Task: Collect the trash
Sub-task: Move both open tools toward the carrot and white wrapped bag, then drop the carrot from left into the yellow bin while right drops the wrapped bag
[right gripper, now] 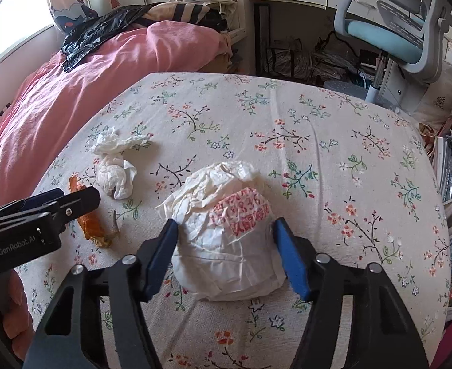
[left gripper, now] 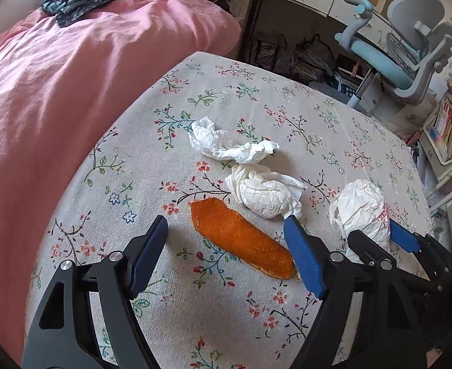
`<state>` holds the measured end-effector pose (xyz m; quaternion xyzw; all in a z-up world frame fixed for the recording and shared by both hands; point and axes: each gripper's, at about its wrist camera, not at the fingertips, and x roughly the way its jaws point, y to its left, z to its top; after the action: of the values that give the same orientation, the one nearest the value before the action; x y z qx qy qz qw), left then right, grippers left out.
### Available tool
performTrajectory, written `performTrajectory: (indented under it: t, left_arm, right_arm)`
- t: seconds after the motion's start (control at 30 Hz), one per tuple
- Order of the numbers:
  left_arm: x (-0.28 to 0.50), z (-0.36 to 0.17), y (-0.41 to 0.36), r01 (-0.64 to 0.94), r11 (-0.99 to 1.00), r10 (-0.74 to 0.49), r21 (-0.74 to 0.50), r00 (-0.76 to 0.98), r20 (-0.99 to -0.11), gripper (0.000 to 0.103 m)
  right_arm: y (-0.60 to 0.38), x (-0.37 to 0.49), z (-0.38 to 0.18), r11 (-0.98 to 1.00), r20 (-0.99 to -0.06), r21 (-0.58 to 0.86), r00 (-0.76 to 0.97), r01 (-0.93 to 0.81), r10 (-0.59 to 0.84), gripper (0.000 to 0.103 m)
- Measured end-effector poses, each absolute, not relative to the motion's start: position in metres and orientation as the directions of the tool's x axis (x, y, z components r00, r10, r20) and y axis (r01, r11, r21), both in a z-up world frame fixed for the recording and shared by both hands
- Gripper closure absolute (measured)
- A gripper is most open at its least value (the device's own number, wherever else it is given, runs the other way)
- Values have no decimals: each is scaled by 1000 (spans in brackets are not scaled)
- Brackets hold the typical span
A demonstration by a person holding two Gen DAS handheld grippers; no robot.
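White crumpled paper, the wad [right gripper: 226, 233] with red print, sits on the table [right gripper: 333, 160] directly between the blue pads of the right gripper [right gripper: 226, 246]. The jaws are spread, flanking the wad at both sides without visibly pressing it; closing them should secure it. The orange peel [left gripper: 241, 240], a rough-skinned strip, lies between the spread jaws of the left gripper [left gripper: 229, 252], its long axis running diagonally from far-left to near-right, its near end just beside the right-hand pad [left gripper: 302, 255]. Neither gripper holds anything. Two further tissues [left gripper: 265, 193] [left gripper: 229, 146], soft and creased, lie just beyond the peel. The tablecloth is coarse weave with a floral print. A black bag [right gripper: 103, 27], thin and glossy, lies well apart on the pink bed [right gripper: 72, 92].
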<state>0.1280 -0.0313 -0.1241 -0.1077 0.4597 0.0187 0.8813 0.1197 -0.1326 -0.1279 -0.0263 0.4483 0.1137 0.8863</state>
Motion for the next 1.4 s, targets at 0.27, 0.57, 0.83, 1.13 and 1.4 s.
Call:
performTrajectory:
  t: [0.27,0.57,0.83,1.13,1.4]
  left_arm:
    - [119,-126,-22,33,947,-282,-320,563,-777,85]
    - [77,-111,8,70,928,-338,-365,569,-750,92]
    - [18,-80,23,112,917,-369,-384,604,-706,93]
    - [-64,-53,37,131,935,-331,-329,651,-683,93]
    - [-108,-53,41,135,939,-324,-315,648,-689,93]
  right_arm:
    - [-152,96,-117,971,-788,115,576,-210,218,86]
    - [-158,49,-93,956,-758,195,585,-218,288,88]
    - [-150,2,-67,928,-710,284,597,-241,373,88]
    - [-101,-87,-76,893,-735,253,527,-372,427,88]
    - [-56,-162,-139,853,-871,209,306,-479,385,84]
